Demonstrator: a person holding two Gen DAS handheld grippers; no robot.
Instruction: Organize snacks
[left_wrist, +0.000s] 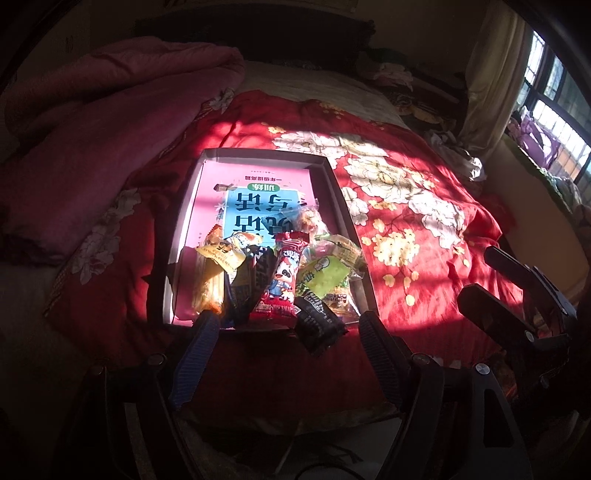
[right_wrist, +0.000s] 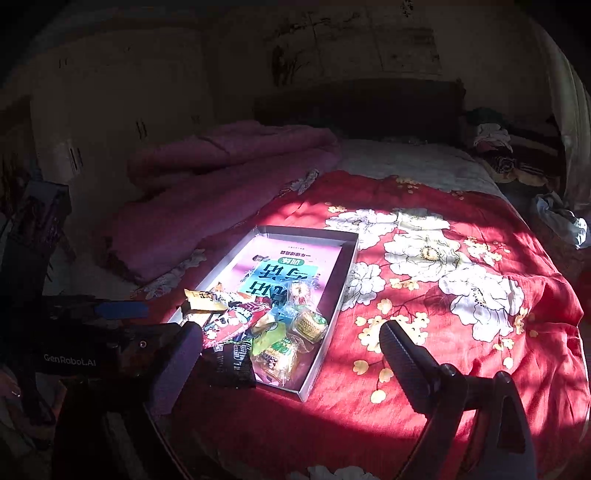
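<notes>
Snacks (left_wrist: 284, 280) lay heaped at the near end of a shallow white box (left_wrist: 334, 184) set on a bed, where a red floral quilt (left_wrist: 406, 192) was lit by a patch of sun. Among them were a red packet with a cartoon panda (left_wrist: 282, 284), a yellow wrapper (left_wrist: 218, 254), a pale green packet (left_wrist: 325, 275) and a black packet (left_wrist: 317, 325) that hung over the box's near rim; their small print could not be read. Beneath them in the box lay a pink book with a blue panel of large Chinese characters (left_wrist: 258, 206), seen upside down. The left gripper (left_wrist: 288, 317) hovered at the near rim, its fingers (left_wrist: 201, 332) spread apart and empty, either side of the heap. The right gripper (right_wrist: 291, 332) was likewise spread wide, grasping nothing, beside the box. The left device's body read "GenRobot.AI" (right_wrist: 70, 359). A folded pink blanket (right_wrist: 221, 177) lay to the left, a dark headboard (right_wrist: 362, 107) behind, and a barred window with a curtain (left_wrist: 491, 62) to the right.
</notes>
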